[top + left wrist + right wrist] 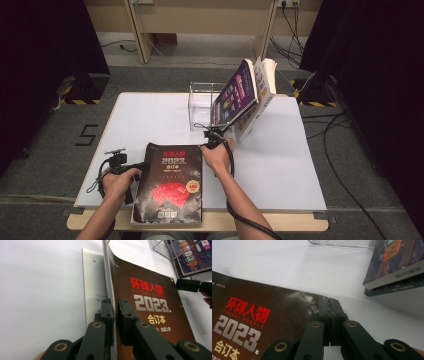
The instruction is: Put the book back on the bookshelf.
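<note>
The thick dark-covered magazine with red title lettering (pixel 170 182) lies flat at the table's near edge, not yet lifted. The left gripper (pixel 114 305) is clamped on its left edge, cover and pages between the jaws. The right gripper (pixel 329 303) pinches its far right corner. Judging by the clear acrylic stand (pixel 200 105) beyond the jaws, already propping two books, carrying it there remains.

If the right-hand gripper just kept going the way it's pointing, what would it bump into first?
Probably the leaning books beside the clear stand. The right gripper, shut at the dark magazine corner, points across bare white table toward them; depth is uncertain.
</note>
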### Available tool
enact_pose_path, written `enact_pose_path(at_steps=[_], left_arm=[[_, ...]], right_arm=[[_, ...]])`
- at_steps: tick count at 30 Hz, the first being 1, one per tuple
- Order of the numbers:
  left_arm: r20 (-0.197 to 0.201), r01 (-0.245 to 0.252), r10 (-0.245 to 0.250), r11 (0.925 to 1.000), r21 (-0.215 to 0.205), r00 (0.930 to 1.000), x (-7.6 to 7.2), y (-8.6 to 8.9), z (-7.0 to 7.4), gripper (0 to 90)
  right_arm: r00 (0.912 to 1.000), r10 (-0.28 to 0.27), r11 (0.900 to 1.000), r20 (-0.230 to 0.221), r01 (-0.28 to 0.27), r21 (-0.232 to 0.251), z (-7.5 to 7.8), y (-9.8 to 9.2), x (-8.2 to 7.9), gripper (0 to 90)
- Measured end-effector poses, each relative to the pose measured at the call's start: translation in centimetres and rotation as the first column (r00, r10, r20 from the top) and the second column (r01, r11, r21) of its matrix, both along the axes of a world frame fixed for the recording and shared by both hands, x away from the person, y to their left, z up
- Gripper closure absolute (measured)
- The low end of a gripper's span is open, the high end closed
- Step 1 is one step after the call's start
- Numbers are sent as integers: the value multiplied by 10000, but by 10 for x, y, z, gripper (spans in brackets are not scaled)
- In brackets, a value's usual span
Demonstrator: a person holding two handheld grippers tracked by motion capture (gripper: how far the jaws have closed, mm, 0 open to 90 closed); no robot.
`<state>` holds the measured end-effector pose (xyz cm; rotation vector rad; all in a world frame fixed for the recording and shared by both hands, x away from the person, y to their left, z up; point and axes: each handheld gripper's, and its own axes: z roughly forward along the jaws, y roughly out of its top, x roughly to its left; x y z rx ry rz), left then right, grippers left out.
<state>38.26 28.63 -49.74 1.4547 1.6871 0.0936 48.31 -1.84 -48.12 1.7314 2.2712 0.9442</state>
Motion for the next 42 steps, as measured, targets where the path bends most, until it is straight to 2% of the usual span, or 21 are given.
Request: enact_pose_path(at_steps=[3,7,13,17,20,25,28,32,34,36,37,38,40,42], left_arm=[[90,134,-134,9999,-7,9999,1,-3,2,848],[243,221,-223,9997,66,9995,1,-8,6,852],[26,262,-262,9996,-123,9997,6,-11,0,790],[20,362,-362,9993,-60,9993,7,-12,0,808],[313,629,-629,9980,17,9975,6,-12,2,854],[853,929,-933,9956,88,9920,1,-11,5,865],[1264,1124,-1137,9935,173,9854,-2,-12,9,866],[1432,1192,-1216,9926,248,9822,-5,-12,11,866],[1401,1150,-1176,9930,264,9831,-5,-11,9,866],[1423,1164,-1183,9930,218,9827,-6,-10,8,867],[1481,1191,-1210,9927,210,9815,-6,-9,8,867],[1535,1217,-1235,9923,213,9804,-6,-10,8,867],[1658,1322,-1332,9911,171,9771,-7,-9,9,867],[1787,1442,-1450,9894,176,9732,-7,-9,10,867]], right_arm=[[9999,143,9998,18,-143,-156,1,1,1,898],[9999,109,9998,20,-108,-136,0,1,1,899],[9999,99,9998,35,-98,-165,0,2,0,898],[10000,64,10000,38,-64,-6,-1,0,0,896],[10000,42,10000,20,-42,-58,0,1,0,896],[9999,57,10000,91,-56,-68,-1,1,0,891],[9999,64,9999,80,-63,-93,0,1,0,888],[10000,32,10000,26,-32,-37,0,2,0,869],[10000,17,10000,-14,-17,92,0,1,0,838],[9998,-41,9999,172,38,157,1,0,1,715],[9995,-176,9995,268,169,278,2,0,2,694],[9997,-165,9984,172,156,540,1,0,4,693],[9998,-135,9986,149,127,508,0,2,4,686],[9999,-36,9970,112,28,772,0,4,5,662]])
